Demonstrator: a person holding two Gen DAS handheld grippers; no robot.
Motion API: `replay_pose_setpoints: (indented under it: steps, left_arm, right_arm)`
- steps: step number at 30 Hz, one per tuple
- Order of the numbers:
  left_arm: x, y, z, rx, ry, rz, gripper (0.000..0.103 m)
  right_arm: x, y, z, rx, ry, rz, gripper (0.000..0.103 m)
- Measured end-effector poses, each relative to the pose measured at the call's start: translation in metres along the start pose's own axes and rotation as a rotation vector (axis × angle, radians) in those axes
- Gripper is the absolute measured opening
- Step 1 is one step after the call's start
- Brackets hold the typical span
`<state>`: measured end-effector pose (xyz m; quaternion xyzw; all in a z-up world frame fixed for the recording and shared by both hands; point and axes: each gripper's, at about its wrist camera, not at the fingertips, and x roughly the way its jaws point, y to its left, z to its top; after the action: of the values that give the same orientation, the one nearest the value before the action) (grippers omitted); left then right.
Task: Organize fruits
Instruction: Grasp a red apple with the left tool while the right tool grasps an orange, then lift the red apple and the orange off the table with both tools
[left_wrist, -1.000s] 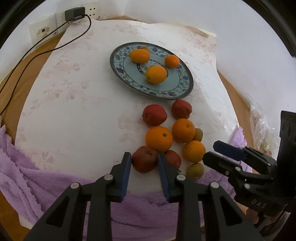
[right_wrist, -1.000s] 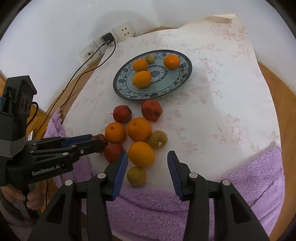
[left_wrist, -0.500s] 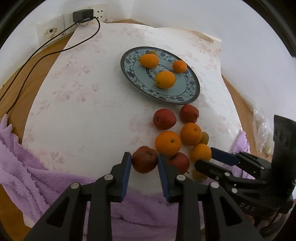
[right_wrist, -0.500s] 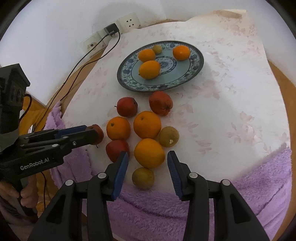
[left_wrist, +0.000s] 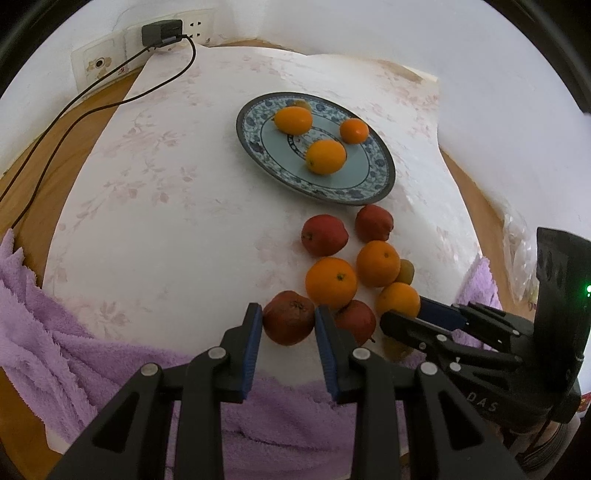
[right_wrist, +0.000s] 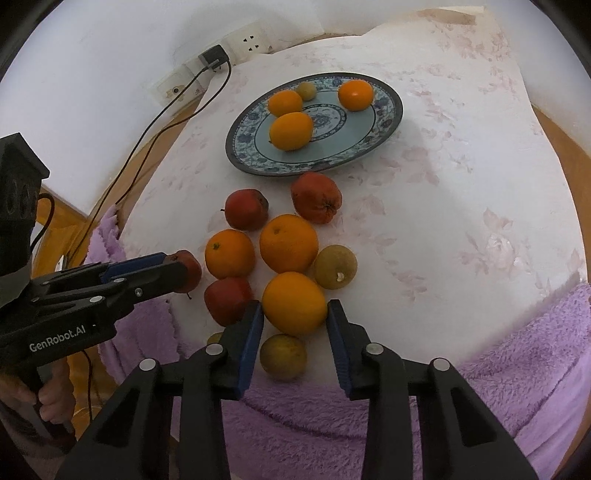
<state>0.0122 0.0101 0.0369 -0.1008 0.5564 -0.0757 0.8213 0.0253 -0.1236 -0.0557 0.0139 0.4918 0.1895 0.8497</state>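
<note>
A blue patterned plate (left_wrist: 373, 188) (right_wrist: 388, 122) at the back holds three oranges and a small green fruit. In front of it lies a cluster of oranges, red apples and small green-brown fruits. My left gripper (left_wrist: 289, 321) is shut on a dark red apple (left_wrist: 290, 321) at the cluster's near left; it also shows in the right wrist view (right_wrist: 190, 269). My right gripper (right_wrist: 294, 314) is open, its jaws on either side of the nearest orange (right_wrist: 294, 302), close to its sides. A green-brown fruit (right_wrist: 283, 356) lies below that orange.
A white floral cloth (left_wrist: 166, 206) covers the table, with a purple towel (left_wrist: 48, 332) (right_wrist: 517, 369) along the near edge. A black cable (left_wrist: 110, 99) runs from a wall socket (left_wrist: 162, 31) at the back left. A clear plastic bag (left_wrist: 521, 251) lies at the right.
My right gripper has moved forward until its jaws flank the nearest orange. My left gripper stays shut on the dark red apple, and its view has shifted left of the cluster.
</note>
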Motion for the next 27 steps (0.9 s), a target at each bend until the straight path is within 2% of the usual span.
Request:
replay_pose_setpoints:
  steps: [13, 19, 27]
  left_arm:
    - [-0.005, -0.002, 0.003, 0.004, -0.008, -0.011, 0.030]
    - [-0.010, -0.004, 0.013, 0.021, -0.037, 0.015, 0.030]
    - [-0.012, -0.005, 0.031, 0.027, -0.059, 0.016, 0.031]
  right_arm:
    - [-0.022, 0.007, -0.003, -0.033, -0.056, -0.013, 0.036]
    - [-0.034, 0.001, 0.003, -0.009, -0.079, 0.008, 0.036]
    - [-0.045, -0.003, 0.017, -0.023, -0.117, -0.016, 0.036]
